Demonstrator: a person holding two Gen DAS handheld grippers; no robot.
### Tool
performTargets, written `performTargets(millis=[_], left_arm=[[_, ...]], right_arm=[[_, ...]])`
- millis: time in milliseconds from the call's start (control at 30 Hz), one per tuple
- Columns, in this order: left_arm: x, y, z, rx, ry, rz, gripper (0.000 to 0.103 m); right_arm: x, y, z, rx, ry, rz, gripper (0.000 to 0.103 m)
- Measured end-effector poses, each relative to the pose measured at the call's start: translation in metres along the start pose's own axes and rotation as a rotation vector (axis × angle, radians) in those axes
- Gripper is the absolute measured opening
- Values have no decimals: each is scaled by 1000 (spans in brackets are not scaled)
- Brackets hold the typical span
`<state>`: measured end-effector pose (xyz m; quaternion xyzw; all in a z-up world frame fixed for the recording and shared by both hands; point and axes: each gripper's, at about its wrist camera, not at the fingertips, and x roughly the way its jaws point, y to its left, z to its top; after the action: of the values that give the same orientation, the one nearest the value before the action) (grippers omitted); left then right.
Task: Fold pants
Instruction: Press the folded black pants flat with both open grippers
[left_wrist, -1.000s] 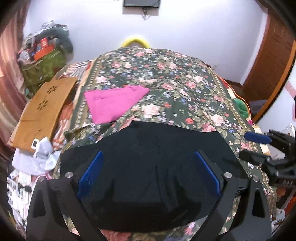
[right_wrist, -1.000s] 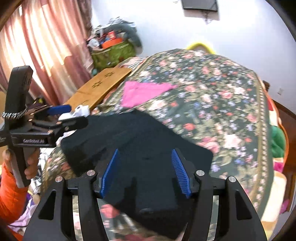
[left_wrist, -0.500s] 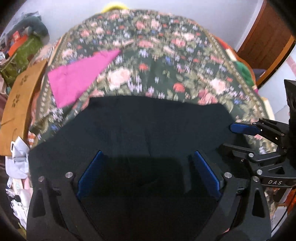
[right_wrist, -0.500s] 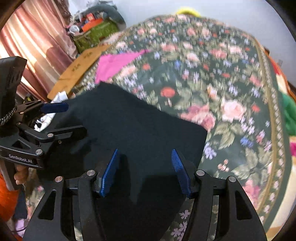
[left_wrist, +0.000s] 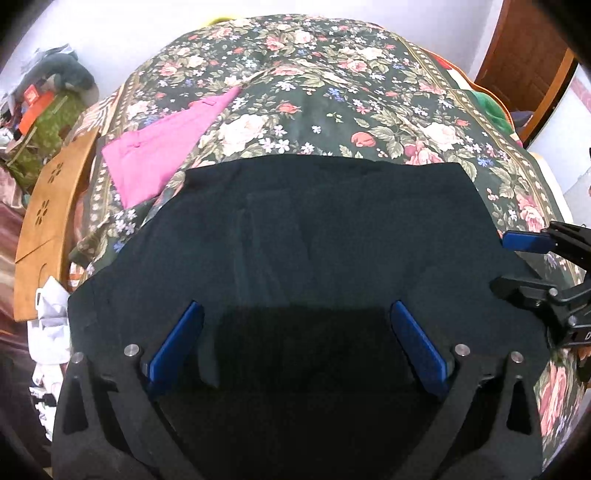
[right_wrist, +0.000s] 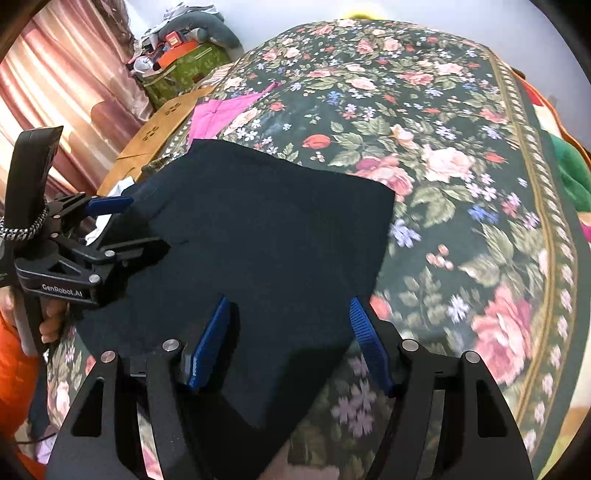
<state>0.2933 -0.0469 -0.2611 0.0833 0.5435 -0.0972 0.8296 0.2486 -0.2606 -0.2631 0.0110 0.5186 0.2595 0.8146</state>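
Black pants (left_wrist: 325, 236) lie spread flat on the floral bedspread (left_wrist: 332, 92), near the bed's near edge; they also show in the right wrist view (right_wrist: 266, 229). My left gripper (left_wrist: 295, 314) is open, its blue pads just above the pants' near-left part. It shows from the side in the right wrist view (right_wrist: 144, 225). My right gripper (right_wrist: 290, 306) is open over the pants' near-right edge, holding nothing. It shows at the right edge of the left wrist view (left_wrist: 500, 262).
A folded pink cloth (left_wrist: 162, 147) lies on the bed beyond the pants, at the left. A wooden board (left_wrist: 55, 206) and white clothes (left_wrist: 51, 325) lie beside the bed's left edge. A cluttered pile (right_wrist: 181, 48) stands by the pink curtain (right_wrist: 66, 88). A door (left_wrist: 524, 55) is at the right.
Both grippers have pulled back and lifted slightly, so more of the bed shows beyond the pants. The pants lie flat as before. Both jaws have stayed open.
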Motion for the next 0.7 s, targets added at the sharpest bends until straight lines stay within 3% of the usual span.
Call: performTargets(millis=[167,467,600,700], left_arm=[[-10,9,-14,-48,5,-31,103],[-41,22,-43,-81,-42,16,103],[-57,31,-56,-119,-86,7,103],[-76,42,-64,-153,-154,73,103]], right_arm=[[-11,-7,-12,49,-4,0,63],[-33,-9,-35,103,-27,-25,63],[-41,-5,-34,98,-37,-67,64],[-52,2,-26,92,-68,-88,64]])
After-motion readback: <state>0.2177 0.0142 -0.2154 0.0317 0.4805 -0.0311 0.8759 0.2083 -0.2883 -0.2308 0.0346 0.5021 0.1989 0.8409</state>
